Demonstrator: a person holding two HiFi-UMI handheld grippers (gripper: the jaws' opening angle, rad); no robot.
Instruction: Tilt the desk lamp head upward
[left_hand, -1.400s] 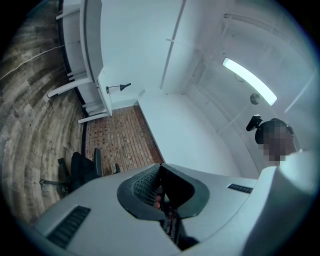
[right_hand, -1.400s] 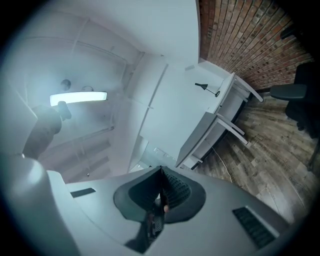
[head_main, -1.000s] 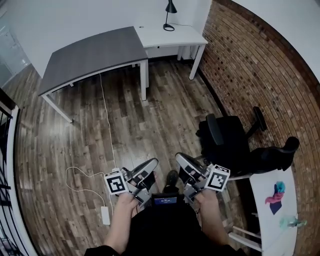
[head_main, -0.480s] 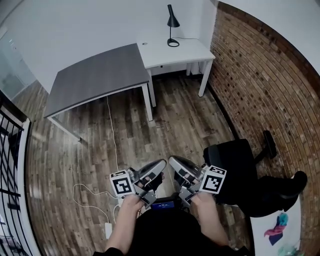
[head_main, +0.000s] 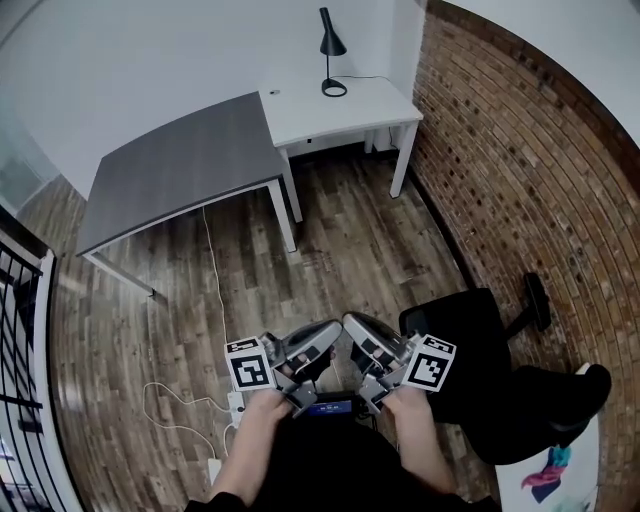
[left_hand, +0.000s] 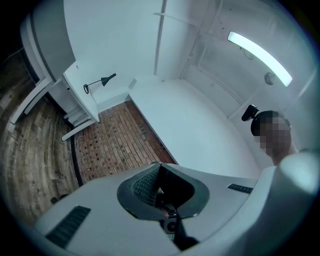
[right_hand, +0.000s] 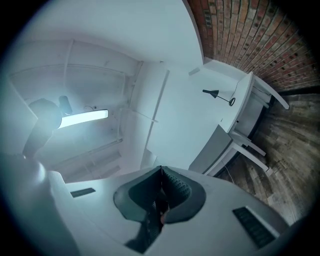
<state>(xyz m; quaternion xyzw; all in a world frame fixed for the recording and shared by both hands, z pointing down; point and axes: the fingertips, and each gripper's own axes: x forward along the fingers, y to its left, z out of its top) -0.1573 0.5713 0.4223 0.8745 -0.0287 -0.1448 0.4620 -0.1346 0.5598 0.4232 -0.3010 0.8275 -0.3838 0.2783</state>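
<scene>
The black desk lamp (head_main: 329, 52) stands on the white desk (head_main: 355, 108) in the far corner, its cone head pointing down. It shows small in the left gripper view (left_hand: 100, 82) and in the right gripper view (right_hand: 219, 94). Both grippers are held close to the person's body, far from the lamp, over the wood floor. The left gripper (head_main: 328, 329) has its jaws shut with nothing between them, which the left gripper view (left_hand: 159, 166) also shows. Shut and empty too is the right gripper (head_main: 350, 321), seen closer in its own view (right_hand: 161, 170).
A grey desk (head_main: 180, 165) adjoins the white one on its left. A brick wall (head_main: 520, 170) runs along the right. A black office chair (head_main: 480, 372) sits right of the person. A white cable (head_main: 213, 285) trails over the floor to a power strip (head_main: 236, 404).
The person has moved forward across the floor with both grippers held in front. The desks and lamp have shifted in the picture and the chair has slid toward the lower right. Both grippers stay shut.
</scene>
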